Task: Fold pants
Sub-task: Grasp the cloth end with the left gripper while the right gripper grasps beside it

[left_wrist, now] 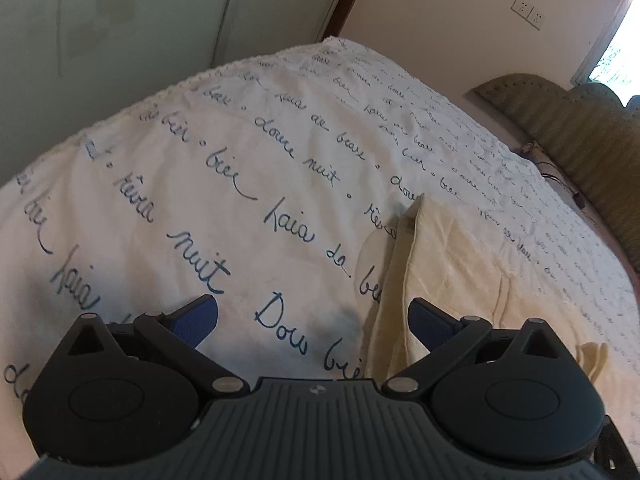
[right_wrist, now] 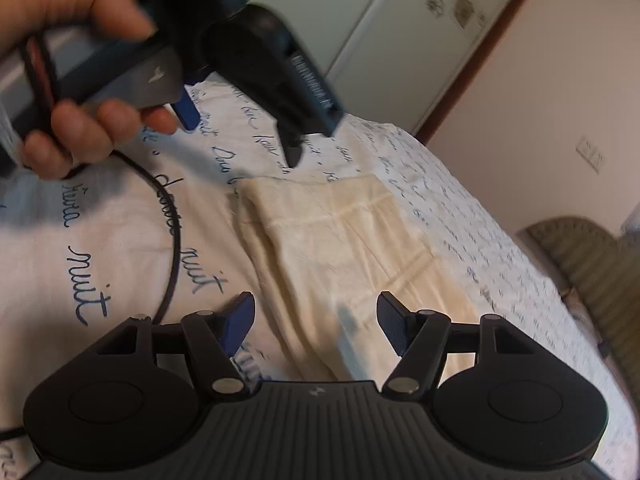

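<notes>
The cream pants [right_wrist: 340, 240] lie folded into a long flat stack on the white bed sheet [right_wrist: 100, 240] with blue script. My right gripper [right_wrist: 316, 326] hovers over the stack's near end, open, its blue pads apart and not touching the cloth. In the left wrist view the pants [left_wrist: 448, 272] lie to the right. My left gripper [left_wrist: 316, 320] is open above bare sheet [left_wrist: 200, 200], with its right finger [left_wrist: 430, 322] in front of the stack's edge. A hand [right_wrist: 80, 20] holds that left gripper [right_wrist: 240, 136] above the pants' far left corner.
A black cable [right_wrist: 174, 220] curves over the sheet left of the pants. Pale wardrobe doors [left_wrist: 120, 20] stand beyond the bed's far edge. A green padded headboard [left_wrist: 580, 140] is at the right, with a wall socket [left_wrist: 528, 12] above it.
</notes>
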